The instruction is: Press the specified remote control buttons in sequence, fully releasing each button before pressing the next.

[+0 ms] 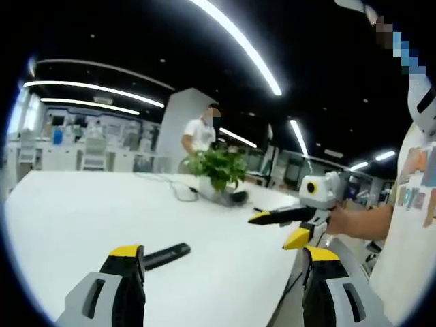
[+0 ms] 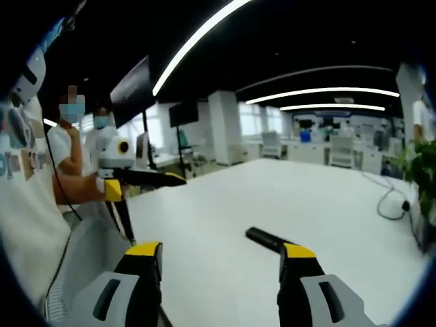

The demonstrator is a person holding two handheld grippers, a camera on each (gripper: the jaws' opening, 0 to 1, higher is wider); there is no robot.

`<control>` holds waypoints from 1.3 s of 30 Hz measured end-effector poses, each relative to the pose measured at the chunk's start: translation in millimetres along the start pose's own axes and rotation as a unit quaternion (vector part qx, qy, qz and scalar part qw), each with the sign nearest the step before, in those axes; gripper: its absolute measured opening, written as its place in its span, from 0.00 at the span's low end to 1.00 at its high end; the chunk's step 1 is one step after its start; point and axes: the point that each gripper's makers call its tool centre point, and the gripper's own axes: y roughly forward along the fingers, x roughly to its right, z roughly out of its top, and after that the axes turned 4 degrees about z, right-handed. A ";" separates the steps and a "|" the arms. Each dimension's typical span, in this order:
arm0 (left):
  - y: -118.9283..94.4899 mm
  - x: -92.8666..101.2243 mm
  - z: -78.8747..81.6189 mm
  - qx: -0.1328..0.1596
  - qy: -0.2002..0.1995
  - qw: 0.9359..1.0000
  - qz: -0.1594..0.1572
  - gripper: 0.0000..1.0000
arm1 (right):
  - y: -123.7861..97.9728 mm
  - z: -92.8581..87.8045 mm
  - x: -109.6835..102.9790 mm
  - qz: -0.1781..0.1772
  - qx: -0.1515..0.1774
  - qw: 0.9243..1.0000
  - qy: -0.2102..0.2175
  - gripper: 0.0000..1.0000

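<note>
A slim black remote control [image 1: 167,255] lies flat on the white table [image 1: 82,218]. In the left gripper view it sits just right of my left jaw, and my left gripper [image 1: 223,253] is open above the table's near edge with nothing between its jaws. My right gripper [image 1: 278,228] comes in from the right, held up off the table edge. In the right gripper view the remote control [image 2: 266,240] lies just beyond my right jaw. My right gripper [image 2: 221,250] is open and empty. My left gripper [image 2: 144,184] hangs at the left, above the table's edge.
A potted green plant [image 1: 218,167] stands at the table's far side with a cable [image 2: 388,204] and a dark object beside it. The person holding the grippers [image 1: 409,204] stands off the table's edge. Other people [image 2: 71,150] stand behind. Desks and chairs [image 2: 340,150] fill the background.
</note>
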 end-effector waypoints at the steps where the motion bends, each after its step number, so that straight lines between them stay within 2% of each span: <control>1: 0.9 -1.5 0.7 -0.001 0.001 1.000 -0.001 0.99 | 0.3 1.8 1.4 0.000 0.001 1.000 -0.001 0.69; 7: 7.0 -10.8 4.4 -0.005 0.012 1.000 -0.005 0.99 | 1.3 13.4 13.6 -0.006 -0.001 1.000 -0.017 0.69; 20: 19.7 -24.5 12.7 -0.010 0.032 0.999 -0.010 0.99 | 4.5 23.6 33.6 -0.009 -0.014 0.999 -0.043 0.69; 32: 27.1 -34.5 18.2 -0.016 0.045 0.999 -0.011 0.99 | 10.4 32.0 48.7 -0.009 -0.014 0.999 -0.051 0.69; 39: 32.6 -47.4 24.0 -0.019 0.057 0.998 -0.011 0.98 | 18.6 39.7 61.5 -0.006 -0.016 0.998 -0.062 0.69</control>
